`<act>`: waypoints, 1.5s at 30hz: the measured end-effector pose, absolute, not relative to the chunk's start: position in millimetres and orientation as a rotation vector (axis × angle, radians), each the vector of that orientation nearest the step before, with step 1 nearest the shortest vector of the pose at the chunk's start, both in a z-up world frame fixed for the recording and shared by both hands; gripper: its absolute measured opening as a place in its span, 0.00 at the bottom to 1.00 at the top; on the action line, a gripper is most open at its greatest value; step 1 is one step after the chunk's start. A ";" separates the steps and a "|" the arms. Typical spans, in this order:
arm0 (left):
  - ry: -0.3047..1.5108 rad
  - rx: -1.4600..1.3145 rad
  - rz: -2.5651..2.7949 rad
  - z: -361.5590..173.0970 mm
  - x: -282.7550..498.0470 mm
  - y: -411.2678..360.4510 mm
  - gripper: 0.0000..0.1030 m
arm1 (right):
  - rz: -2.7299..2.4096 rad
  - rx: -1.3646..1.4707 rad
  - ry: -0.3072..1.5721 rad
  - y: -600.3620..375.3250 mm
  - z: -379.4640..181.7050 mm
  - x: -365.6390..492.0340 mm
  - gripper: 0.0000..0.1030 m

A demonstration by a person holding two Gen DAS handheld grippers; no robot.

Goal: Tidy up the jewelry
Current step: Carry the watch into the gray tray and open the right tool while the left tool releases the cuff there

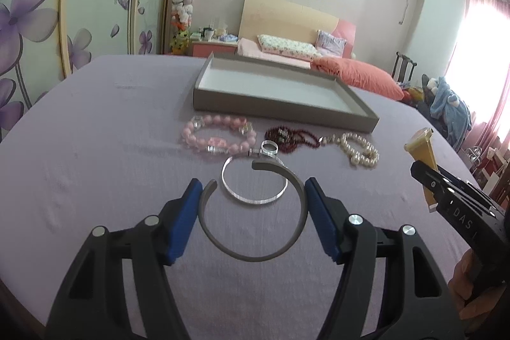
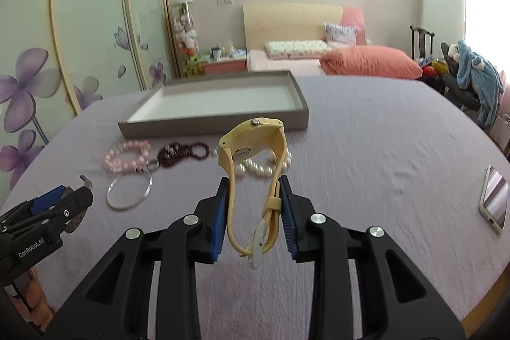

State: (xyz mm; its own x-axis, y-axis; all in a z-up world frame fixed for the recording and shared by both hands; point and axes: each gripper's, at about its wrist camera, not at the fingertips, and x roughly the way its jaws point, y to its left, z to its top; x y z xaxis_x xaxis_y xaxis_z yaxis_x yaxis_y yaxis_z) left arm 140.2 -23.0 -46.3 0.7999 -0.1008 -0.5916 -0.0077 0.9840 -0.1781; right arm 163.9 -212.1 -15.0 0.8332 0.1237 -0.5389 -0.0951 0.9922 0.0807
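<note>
Looking at how things lie, nothing's been sorted yet. Nearest, the left tongs (image 1: 253, 207) are clamped on a grey cuff (image 1: 255, 244), its open gap facing 11 o'clock, and the right tongs (image 2: 253, 206) are squeezing the strap of a yellow watch (image 2: 251, 148), holding it up off the table (image 1: 95, 180).

Just past the cuff there's a clear bangle (image 1: 255, 184), then a row on the purple cloth: pink beads (image 1: 220, 134) at 11, a dark red strand (image 1: 291, 137) at 12, pearls (image 1: 360, 150) at 1. A phone (image 2: 494, 203) sits off at 3 o'clock from the watch.

Farthest is the grey tray (image 1: 283, 112), and it looks empty so far. So I'd say all six pieces still need to go in.
</note>
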 end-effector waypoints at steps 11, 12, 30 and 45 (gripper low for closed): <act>0.477 -0.108 -0.059 9.3 168.4 -10.7 0.63 | 0.112 0.036 0.438 -206.0 29.1 195.7 0.31; 0.461 -0.102 -0.065 15.3 174.2 -9.8 0.63 | 0.112 0.039 0.429 -205.4 34.1 203.6 0.31; 0.469 -0.079 -0.084 29.6 354.9 -20.2 0.63 | 0.125 0.074 0.473 -192.4 45.0 370.1 0.31; 0.737 -0.049 -0.074 -43.7 474.0 -32.8 0.63 | 0.085 0.124 0.845 -182.3 -27.8 472.6 0.31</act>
State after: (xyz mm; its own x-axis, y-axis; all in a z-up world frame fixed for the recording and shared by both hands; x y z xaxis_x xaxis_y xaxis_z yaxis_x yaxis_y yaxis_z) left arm 474.0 -32.8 -43.7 0.7378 -0.0842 -0.6698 0.0500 0.9963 -0.0701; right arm 472.6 -182.3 -27.8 0.6606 0.1245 -0.7404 -0.0261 0.9894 0.1430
